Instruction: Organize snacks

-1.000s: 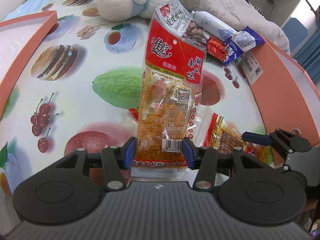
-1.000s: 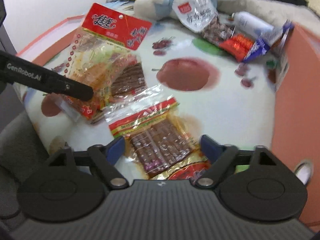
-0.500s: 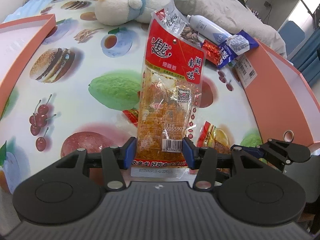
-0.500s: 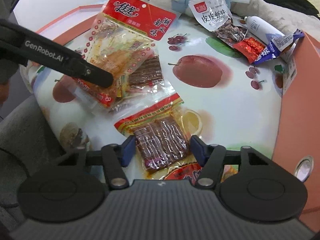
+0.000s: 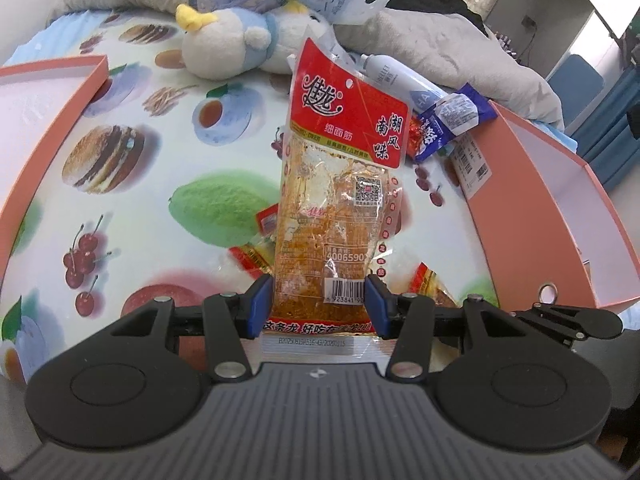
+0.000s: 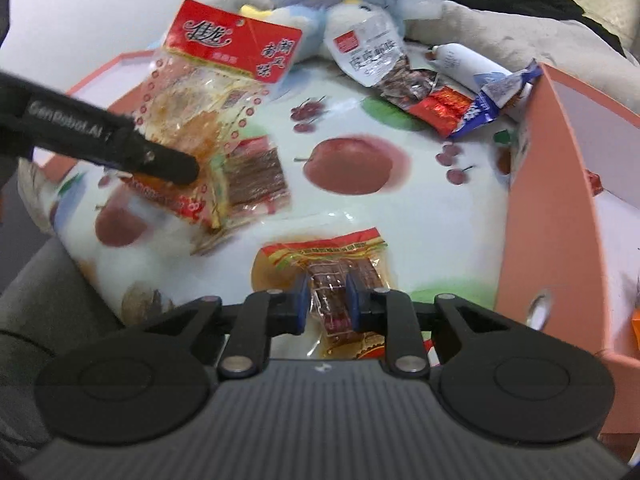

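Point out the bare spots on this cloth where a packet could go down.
Free: the middle of the cloth, between the red apple print and the orange box. Crowded: the far end, where the plush toy, white tube and blue wrapper pile up.

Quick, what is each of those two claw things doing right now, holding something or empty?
Left gripper: closed on the tall red-topped snack packet, held up.
Right gripper: jaws have just been closing; now pinching the small brown-strip snack packet.

plush duck (image 5: 224, 46) by grey blanket (image 5: 448, 48) — white spray bottle (image 5: 396, 76).
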`<state>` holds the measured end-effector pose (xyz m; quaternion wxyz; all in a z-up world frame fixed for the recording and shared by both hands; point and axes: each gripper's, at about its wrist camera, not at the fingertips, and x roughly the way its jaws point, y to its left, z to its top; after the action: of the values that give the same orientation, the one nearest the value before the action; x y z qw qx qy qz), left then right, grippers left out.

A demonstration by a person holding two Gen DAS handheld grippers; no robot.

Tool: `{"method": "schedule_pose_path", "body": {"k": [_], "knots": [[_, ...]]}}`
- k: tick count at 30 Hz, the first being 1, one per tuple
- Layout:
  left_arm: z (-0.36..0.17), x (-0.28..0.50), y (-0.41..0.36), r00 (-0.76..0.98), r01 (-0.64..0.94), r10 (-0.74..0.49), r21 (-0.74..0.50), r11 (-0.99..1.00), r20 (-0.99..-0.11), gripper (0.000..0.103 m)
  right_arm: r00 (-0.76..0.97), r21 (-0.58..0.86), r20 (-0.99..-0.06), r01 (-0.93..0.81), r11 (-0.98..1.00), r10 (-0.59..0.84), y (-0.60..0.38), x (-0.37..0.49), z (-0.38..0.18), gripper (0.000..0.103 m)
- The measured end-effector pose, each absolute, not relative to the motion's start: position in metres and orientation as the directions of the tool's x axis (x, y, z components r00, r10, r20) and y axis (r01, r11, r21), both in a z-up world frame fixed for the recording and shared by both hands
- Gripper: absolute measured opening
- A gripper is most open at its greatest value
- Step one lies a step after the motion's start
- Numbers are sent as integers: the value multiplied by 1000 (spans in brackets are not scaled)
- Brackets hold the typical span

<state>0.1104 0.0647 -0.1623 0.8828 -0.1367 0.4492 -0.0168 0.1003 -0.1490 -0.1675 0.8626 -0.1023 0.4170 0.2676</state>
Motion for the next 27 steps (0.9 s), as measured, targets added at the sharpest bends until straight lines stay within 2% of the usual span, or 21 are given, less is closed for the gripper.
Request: {"method": "schedule_pose_path", "body": {"k": [5, 14, 27], "knots": [[-164, 112, 61, 590, -90, -156, -256, 963, -792, 55, 523, 13, -773, -552, 834, 359, -148, 98, -176, 23], [-159, 114, 58, 596, -83, -160, -258, 962, -787, 55, 635, -137, -721, -524, 841, 278, -146, 91, -161, 11], [-118, 131, 31, 606, -33, -193, -267, 963, -772, 55, 693, 27, -631, -429, 903, 348, -177, 114, -95, 9]]}}
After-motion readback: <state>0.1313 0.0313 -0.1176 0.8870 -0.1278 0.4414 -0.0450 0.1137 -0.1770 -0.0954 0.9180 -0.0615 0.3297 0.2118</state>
